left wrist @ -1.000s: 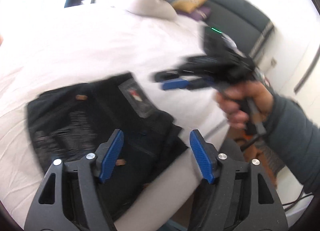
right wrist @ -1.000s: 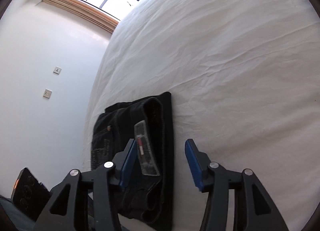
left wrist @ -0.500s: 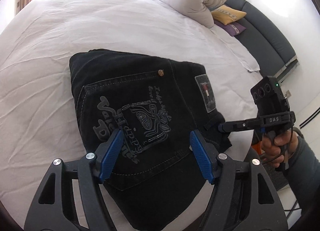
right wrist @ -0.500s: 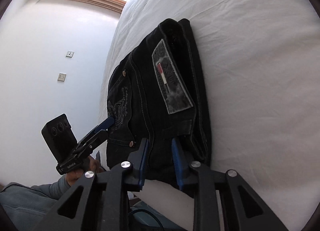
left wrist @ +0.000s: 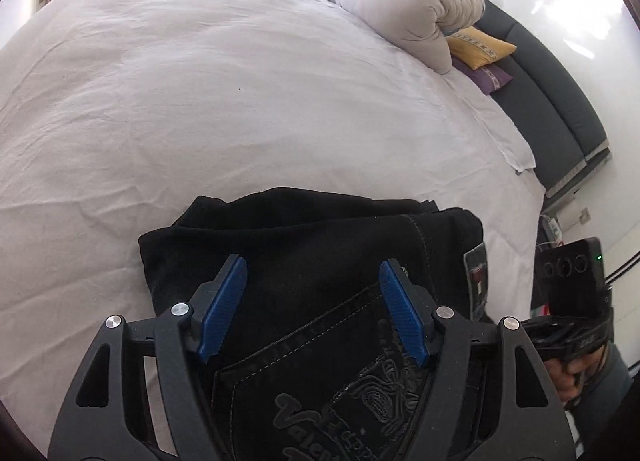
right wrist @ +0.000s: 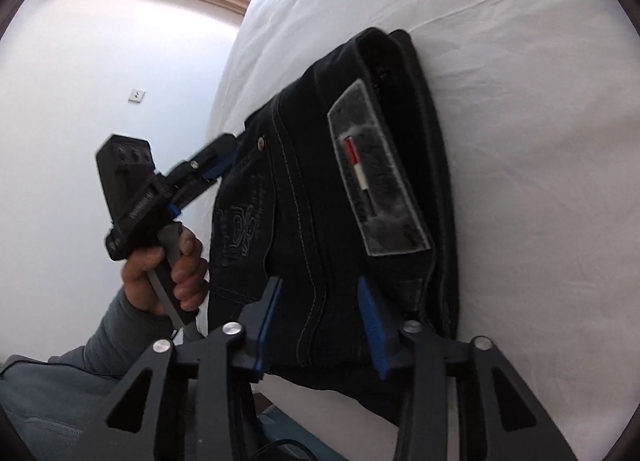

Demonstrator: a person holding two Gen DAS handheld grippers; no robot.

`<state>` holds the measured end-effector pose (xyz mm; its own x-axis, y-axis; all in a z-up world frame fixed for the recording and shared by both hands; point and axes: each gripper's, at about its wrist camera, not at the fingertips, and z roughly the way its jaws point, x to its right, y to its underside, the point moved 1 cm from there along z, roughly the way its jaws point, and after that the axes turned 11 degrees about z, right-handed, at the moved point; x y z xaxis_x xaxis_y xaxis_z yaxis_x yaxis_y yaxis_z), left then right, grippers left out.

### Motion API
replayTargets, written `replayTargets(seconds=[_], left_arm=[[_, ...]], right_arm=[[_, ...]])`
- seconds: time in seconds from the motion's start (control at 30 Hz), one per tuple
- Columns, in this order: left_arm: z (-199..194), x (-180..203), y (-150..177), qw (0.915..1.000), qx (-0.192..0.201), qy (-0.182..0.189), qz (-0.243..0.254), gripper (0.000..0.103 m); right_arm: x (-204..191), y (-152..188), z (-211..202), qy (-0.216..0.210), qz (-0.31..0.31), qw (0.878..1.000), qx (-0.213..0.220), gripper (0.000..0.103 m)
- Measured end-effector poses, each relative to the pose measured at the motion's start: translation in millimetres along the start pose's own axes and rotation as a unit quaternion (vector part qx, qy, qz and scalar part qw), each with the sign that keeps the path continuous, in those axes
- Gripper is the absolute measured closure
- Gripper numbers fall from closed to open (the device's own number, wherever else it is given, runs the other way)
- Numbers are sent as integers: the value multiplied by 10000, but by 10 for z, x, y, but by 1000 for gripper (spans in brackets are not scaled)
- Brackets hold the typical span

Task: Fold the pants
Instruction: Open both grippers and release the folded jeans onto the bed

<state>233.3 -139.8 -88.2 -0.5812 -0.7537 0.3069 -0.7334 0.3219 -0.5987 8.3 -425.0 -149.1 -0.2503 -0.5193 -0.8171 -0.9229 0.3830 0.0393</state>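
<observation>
Black pants [left wrist: 320, 245] lie folded into a thick stack at the near edge of the white bed [left wrist: 240, 81], back pocket embroidery and a grey waist patch [right wrist: 376, 189] facing up. My left gripper [left wrist: 312, 305] is open, its blue pads spread just above the pocket area. My right gripper [right wrist: 320, 321] is open over the waistband end of the pants [right wrist: 320, 181], the jaws straddling the fabric. The left gripper also shows in the right wrist view [right wrist: 216, 161], at the stack's far side.
A rolled white duvet [left wrist: 400, 9] lies at the bed's far end, with a yellow cushion [left wrist: 480, 47] and a purple one beside it. A dark headboard [left wrist: 560, 109] runs along the right. A white wall with sockets [right wrist: 136, 95] stands beyond the bed edge.
My right gripper has opened from nearly closed at the waistband end. My left gripper has moved low and forward over the pocket. The stack stays in place.
</observation>
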Motion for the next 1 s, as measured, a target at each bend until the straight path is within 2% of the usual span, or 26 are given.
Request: replayTargets(seconds=[0.07, 0.13, 0.17, 0.23, 0.27, 0.37, 0.43, 0.5, 0.57, 0.63, 0.67, 0.7, 0.77, 0.83, 0.9, 0.93, 1.0], left_arm=[[-63, 24, 7, 10000, 75, -35, 55, 36], [-234, 68, 4, 9998, 192, 48, 9, 36], [-358, 108, 18, 9994, 308, 148, 35, 36], [-578, 238, 109, 9985, 455, 295, 112, 36], [-633, 308, 200, 9982, 426, 382, 173, 35], [-625, 486, 552, 9979, 192, 514, 332, 36], [-624, 593, 772, 9975, 170, 436, 528, 36], [-663, 733, 900, 9952, 248, 215, 921, 36], [-683, 841, 977, 9920, 218, 144, 1232, 36], [-715, 837, 1050, 9914, 168, 191, 1284, 36], [-765, 842, 1097, 9916, 138, 253, 1262, 36], [-818, 848, 1144, 9918, 123, 286, 1236, 35], [-988, 845, 1218, 9934, 81, 363, 1084, 35], [-1183, 758, 1252, 9957, 183, 266, 864, 35], [-1356, 582, 1240, 9980, 370, 83, 499, 34], [-1390, 473, 1211, 9988, 396, -30, 287, 30], [-1391, 227, 1128, 9989, 395, -182, -154, 29]], right_arm=[[-37, 117, -100, 11, -108, 9999, 73, 63], [-143, 183, -195, -150, -243, 9995, 123, 60], [-209, 188, -228, -253, -344, 9990, 153, 57], [-270, 223, -234, -362, -492, 9979, 201, 45], [-256, 223, -200, -395, -485, 9979, 156, 43], [-10, 221, -13, -120, -226, 9996, -147, 44], [34, 271, -4, -293, -128, 9995, -31, 53], [43, 341, -67, -351, -89, 9993, 38, 53], [47, 438, -87, -302, -101, 9995, -41, 53], [49, 536, -101, -102, -120, 9998, -124, 50], [48, 583, -132, 168, -156, 9997, -86, 46], [38, 614, -181, 201, -178, 9996, -49, 46], [-32, 655, -331, 19, -227, 9996, 191, 46], [-146, 625, -503, -100, -369, 9980, 511, 46], [-246, 509, -639, -109, -470, 9952, 846, 44], [-277, 411, -674, -83, -471, 9940, 980, 41], [-281, 171, -675, 115, -388, 9920, 1193, 36]])
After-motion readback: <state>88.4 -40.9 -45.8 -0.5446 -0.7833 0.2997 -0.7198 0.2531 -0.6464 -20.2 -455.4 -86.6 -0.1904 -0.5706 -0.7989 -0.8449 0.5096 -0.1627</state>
